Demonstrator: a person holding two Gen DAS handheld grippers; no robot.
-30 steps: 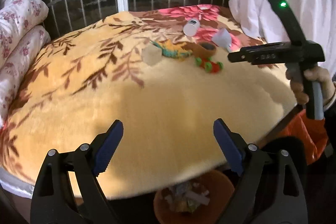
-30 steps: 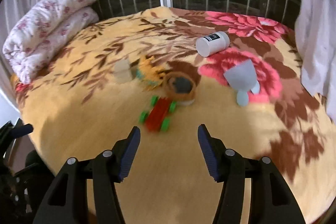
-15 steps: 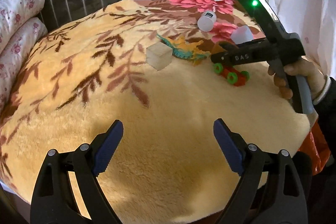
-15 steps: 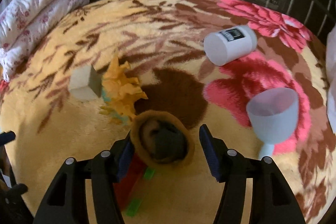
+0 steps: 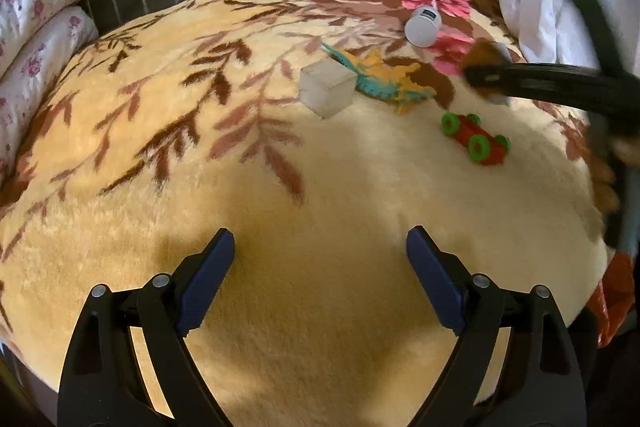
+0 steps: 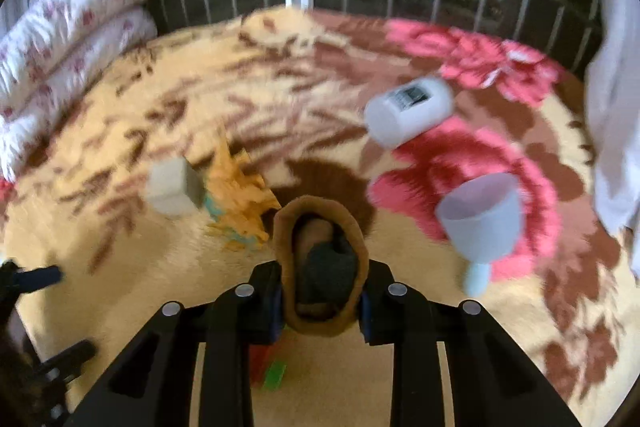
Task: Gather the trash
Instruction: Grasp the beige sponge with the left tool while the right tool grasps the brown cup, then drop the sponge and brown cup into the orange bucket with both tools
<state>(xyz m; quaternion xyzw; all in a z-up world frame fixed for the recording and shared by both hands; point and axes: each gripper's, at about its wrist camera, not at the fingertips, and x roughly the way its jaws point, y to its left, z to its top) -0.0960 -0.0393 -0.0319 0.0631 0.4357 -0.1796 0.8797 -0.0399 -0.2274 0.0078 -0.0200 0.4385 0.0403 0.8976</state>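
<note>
1. The right gripper (image 6: 320, 301), low in the centre of the right wrist view, has just been closing its fingers; they now pinch a brown cup-shaped wrapper (image 6: 320, 263), squeezed into a tall oval with something dark inside.
2. The left gripper (image 5: 320, 279), at the bottom of the left wrist view, has its fingers spread wide with nothing between them, above the floral blanket (image 5: 168, 155).
3. In the right wrist view, a white cube (image 6: 174, 189) and an orange toy dinosaur (image 6: 238, 195) lie left of the wrapper; a white bottle (image 6: 410, 111) on its side and a tipped pale goblet (image 6: 482, 223) lie to its right.
4. A red toy car (image 5: 476, 139) with green wheels sits at centre right of the left wrist view.
</note>
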